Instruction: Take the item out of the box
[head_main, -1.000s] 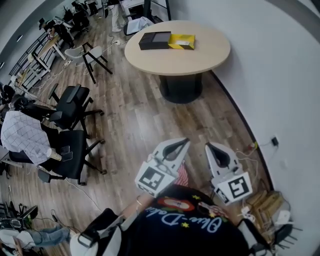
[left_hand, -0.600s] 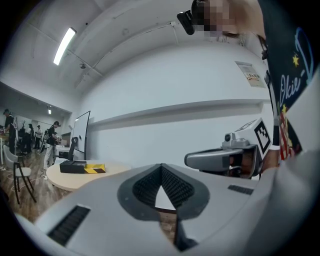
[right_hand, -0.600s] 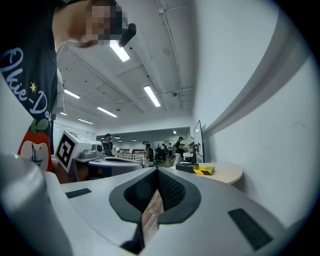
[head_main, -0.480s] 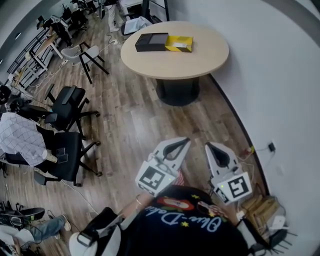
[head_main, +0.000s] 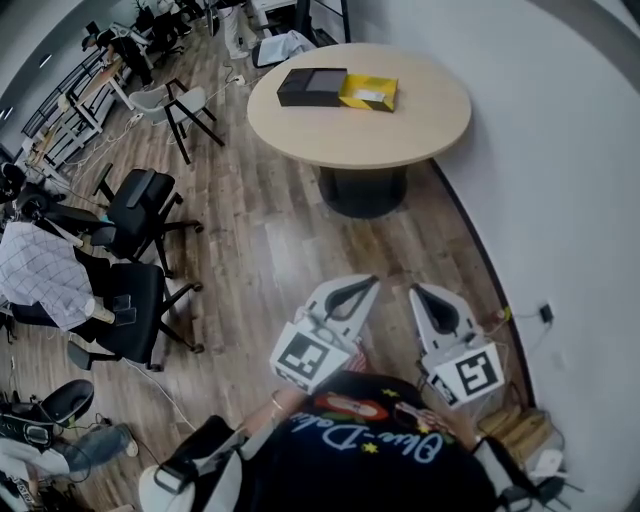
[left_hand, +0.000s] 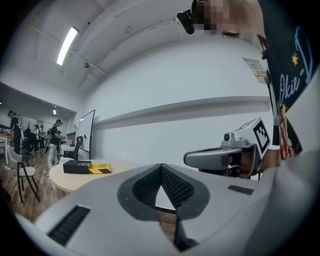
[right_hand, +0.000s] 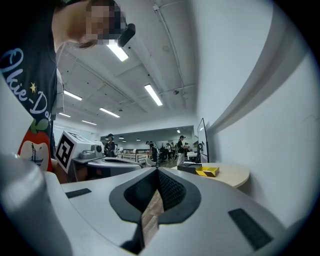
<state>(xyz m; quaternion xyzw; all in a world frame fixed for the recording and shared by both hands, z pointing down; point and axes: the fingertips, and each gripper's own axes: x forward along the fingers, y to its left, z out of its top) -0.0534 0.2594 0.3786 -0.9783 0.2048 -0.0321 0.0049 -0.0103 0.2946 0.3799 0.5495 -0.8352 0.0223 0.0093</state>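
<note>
Status: task not started, as far as I can judge. Both tools are held in close to the person's torso at 6 o'clock of the head view, well apart from the work.

- left gripper: jaws pressed together at the tips, nothing between them. Its own view shows only floor through the pad cut-out.
- right gripper: same, jaws closed on nothing. It sits just beside the left one, at its 3 o'clock.
- round table: at 12 o'clock in the head view, across a stretch of wood floor.
- black box: on the table's far side, near its 11 o'clock edge, lying flat with a grey top face.
- yellow box: touching the black one at its 3 o'clock. It looks open-topped, with something pale inside, too small to identify.
- Can't tell which of the two is "the box", or what the item is. Both gripper views show the pair only small and far off.
- office chairs: at 9 o'clock, off the straight line to the table. Wall runs along the 3 o'clock side.

Done: nothing visible. Left, by my read: walk up to the table, get both tools over the boxes, spread one claw, steady the box with the other, lift the item out. Main unknown is whether a lid needs removing first.
</note>
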